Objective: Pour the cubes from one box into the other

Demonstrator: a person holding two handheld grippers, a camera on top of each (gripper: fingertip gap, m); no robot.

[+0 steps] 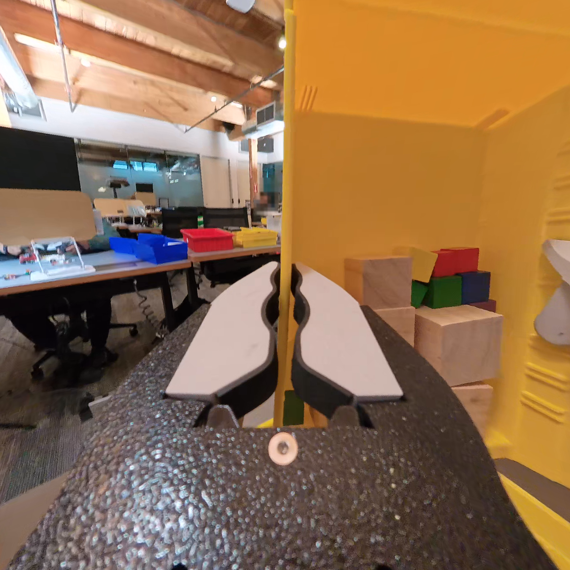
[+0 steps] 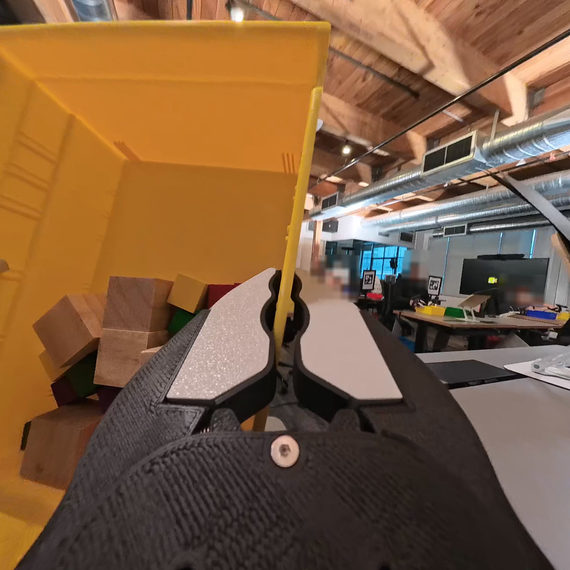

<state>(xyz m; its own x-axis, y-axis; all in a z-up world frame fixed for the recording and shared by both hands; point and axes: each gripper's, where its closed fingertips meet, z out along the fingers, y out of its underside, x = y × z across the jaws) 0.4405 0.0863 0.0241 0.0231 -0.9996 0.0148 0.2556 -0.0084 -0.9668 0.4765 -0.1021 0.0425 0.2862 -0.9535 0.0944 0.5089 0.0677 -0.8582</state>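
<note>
A yellow box [image 1: 401,185] is held tipped up between both grippers. My left gripper [image 1: 285,271] is shut on the box's left wall, one finger inside and one outside. My right gripper [image 2: 285,277] is shut on the opposite wall [image 2: 296,246]. Inside the box lie several cubes piled against one wall: large plain wooden ones [image 1: 456,342] and small red [image 1: 456,260], green [image 1: 441,291], blue [image 1: 475,287] and yellow [image 1: 424,263] ones. The right wrist view shows the same pile, with wooden cubes [image 2: 135,300] and a yellow cube [image 2: 186,291]. The right gripper's white fingers [image 1: 555,293] show at the far wall in the left wrist view. The other box is not in view.
A grey table top [image 2: 509,431] lies at the lower right with a dark pad [image 2: 465,371] on it. Behind stand desks with blue [image 1: 154,246], red [image 1: 206,239] and yellow [image 1: 256,237] bins, office chairs, and seated people.
</note>
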